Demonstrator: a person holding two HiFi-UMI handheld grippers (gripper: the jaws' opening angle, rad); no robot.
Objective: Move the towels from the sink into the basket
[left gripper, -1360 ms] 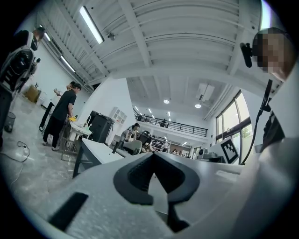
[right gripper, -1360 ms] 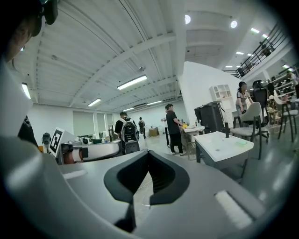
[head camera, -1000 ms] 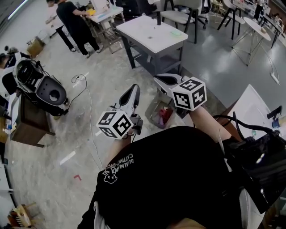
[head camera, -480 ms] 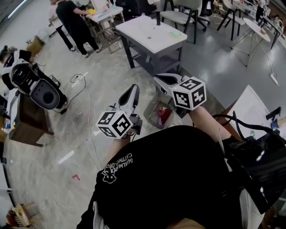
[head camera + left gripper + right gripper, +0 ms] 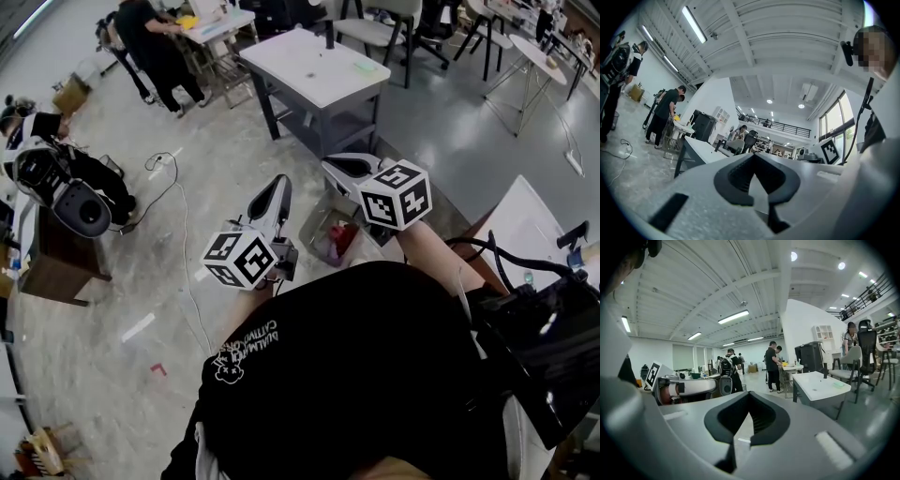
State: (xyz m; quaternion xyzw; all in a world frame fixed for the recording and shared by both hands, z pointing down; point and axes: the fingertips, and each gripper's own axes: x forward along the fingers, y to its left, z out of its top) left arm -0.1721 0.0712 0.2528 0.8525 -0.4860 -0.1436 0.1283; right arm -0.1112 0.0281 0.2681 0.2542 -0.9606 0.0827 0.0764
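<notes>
Hall: open workshop with a concrete floor [image 5: 103,309]; a white counter [image 5: 309,75] on a grey frame stands ahead, with people at benches further off.
Left claw [image 5: 280,186]: jaws together, nothing between them; carried roughly level in front of the chest.
Right claw [image 5: 336,167]: jaws together, nothing held; just beside the left claw, aimed toward the white counter.
Towels, sink, basket: none can be identified with certainty. The white counter bears a black upright post [image 5: 330,36] and a pale-green item [image 5: 368,67]; whether this is the sink with a towel cannot be told. A small bin [image 5: 314,230] holding something red stands on the floor below the claws; whether it is the basket is equally unsettled.
Stage: closed, empty claws away from any load fit either an approach to the sink or a stand-off with the towels already moved.
Handling: as a judgement, keep both claws level and apart from each other, and mind the floor cable [image 5: 187,272].
Head view only: bin, cable, floor layout.
Right gripper view only: counter top seen side-on.
Left gripper view only: mezzanine railing [image 5: 783,125] and tall windows [image 5: 834,126].
</notes>
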